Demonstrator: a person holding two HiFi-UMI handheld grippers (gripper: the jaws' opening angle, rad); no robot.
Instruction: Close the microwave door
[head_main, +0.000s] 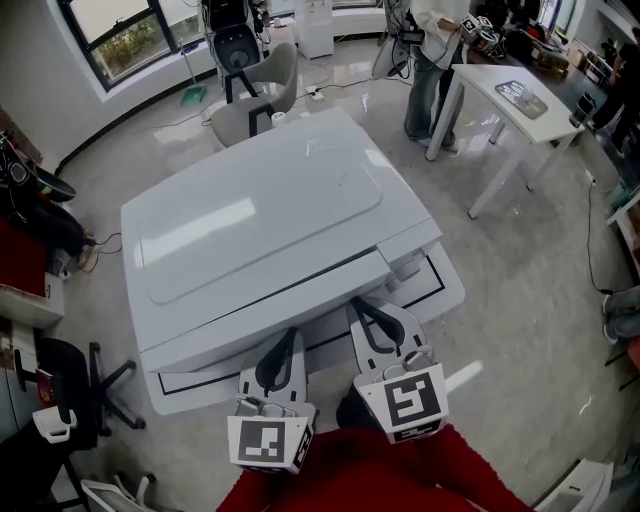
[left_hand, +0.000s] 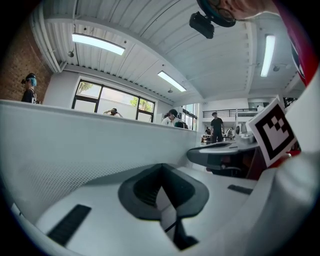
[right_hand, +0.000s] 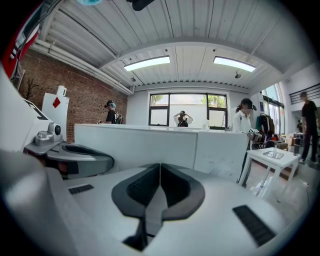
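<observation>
1. White painted metal or plastic casing: the microwave (head_main: 260, 215) fills the centre of the head view, seen from above.
2. Its door (head_main: 330, 335) is the front face with a thin black outline, at lower centre of the frame, just under both grippers.
3. In the right gripper view the door (right_hand: 140, 145) stands upright right ahead. It looks about flush with the narrower panel (right_hand: 220, 150) to its right, with a vertical seam between. Whether it is latched I cannot tell.
4. Left gripper (head_main: 288, 340): its pads are pressed together with nothing between them, tips pointing at the door. The left gripper view confirms this, with the gripper (left_hand: 161, 170) facing the dotted mesh area of the door (left_hand: 100, 145).
5. Right gripper (head_main: 360, 308): its pads are pressed together too and hold nothing, as the right gripper view also shows (right_hand: 159, 170).
6. Handling, as a judgement:
   - The door is a rigid hinged panel that swings lightly and needs a firm last push to click.
   - Its face is smooth and likely slippery.
   - There is nothing to pinch, so push flat with the shut tips on the solid frame, not on the mesh window.
   - I cannot tell which side the hinge is on.
7. Writing: no brand or label is readable on the microwave. The only print is the black-and-white square markers on the cubes (head_main: 270, 443) (head_main: 412, 400), with no letters.
</observation>
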